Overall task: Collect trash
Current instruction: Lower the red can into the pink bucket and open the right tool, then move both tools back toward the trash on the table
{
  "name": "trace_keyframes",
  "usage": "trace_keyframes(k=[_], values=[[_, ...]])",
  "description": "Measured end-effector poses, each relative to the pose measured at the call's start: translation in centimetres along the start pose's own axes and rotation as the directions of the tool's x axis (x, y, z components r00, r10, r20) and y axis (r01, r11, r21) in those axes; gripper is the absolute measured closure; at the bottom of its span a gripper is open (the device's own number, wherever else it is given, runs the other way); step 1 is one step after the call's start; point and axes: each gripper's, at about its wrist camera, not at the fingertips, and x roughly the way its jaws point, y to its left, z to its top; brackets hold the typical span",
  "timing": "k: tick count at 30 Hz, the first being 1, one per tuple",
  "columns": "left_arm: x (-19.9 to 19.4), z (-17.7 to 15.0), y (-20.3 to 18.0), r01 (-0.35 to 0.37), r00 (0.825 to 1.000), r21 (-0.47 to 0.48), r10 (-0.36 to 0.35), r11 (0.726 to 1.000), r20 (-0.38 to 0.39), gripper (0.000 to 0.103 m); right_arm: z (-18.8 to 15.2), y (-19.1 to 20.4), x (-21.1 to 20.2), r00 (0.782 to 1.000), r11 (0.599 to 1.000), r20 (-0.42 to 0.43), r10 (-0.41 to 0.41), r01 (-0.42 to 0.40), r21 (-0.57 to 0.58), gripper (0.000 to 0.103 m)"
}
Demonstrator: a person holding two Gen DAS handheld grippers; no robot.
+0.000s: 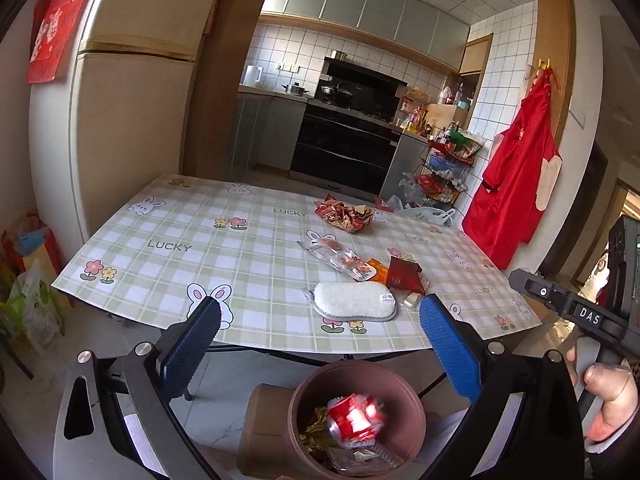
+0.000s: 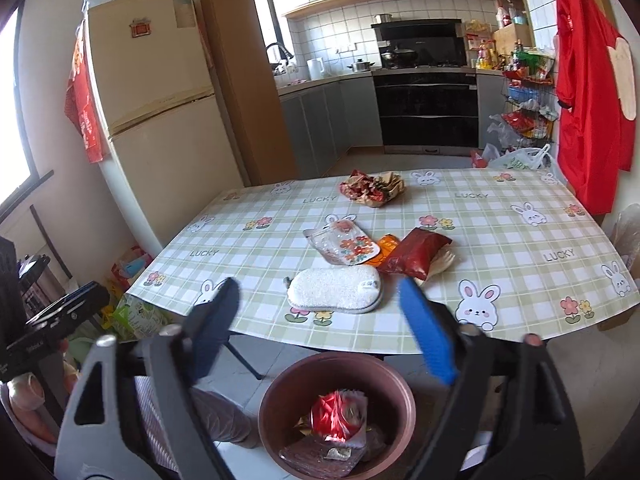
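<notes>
1 view alone shows hand [image 1: 608, 404]

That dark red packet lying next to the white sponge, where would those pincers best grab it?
Probably by the free right-hand corner of the dark red packet, coming down from above and from the right. It lies flat and slanted, its lower left end beside the orange wrapper and the sponge, while that corner faces bare tablecloth.
</notes>
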Motion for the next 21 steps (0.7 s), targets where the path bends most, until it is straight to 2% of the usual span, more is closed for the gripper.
trace_keyframes(k=[3,10,15,21], values=[[0.1,-0.3,-0.7,0.003,1.000,0.031,-0.003,1.000,-0.006,0.006,-0.1,-0.5,-0.3,0.999,0.999,0.004,-0.042,0.042,0.011,0.006],[0.1,-0.8,-1.9,0.006,1.000,0.094,-0.005,0.996,-0.008,0.006,-0.7,-2.5,-0.3,0.992,0.990,-0.032,-0.118,0.120,0.071,0.006],[0.5,-1.0,-2.0,0.020,0.999,0.093,-0.017,0.995,-0.033,0.006,-1.3,-2.9,-0.6,0.986,0.985,-0.032,-0.165,0.166,0.053,0.006],[0.9,-1.2,-2.0,0.026,0.998,0.080,-0.022,0.996,-0.057,0.006,-1.5,-3.1,-0.7,0.985,0.984,-0.023,-0.173,0.174,0.046,0.006]])
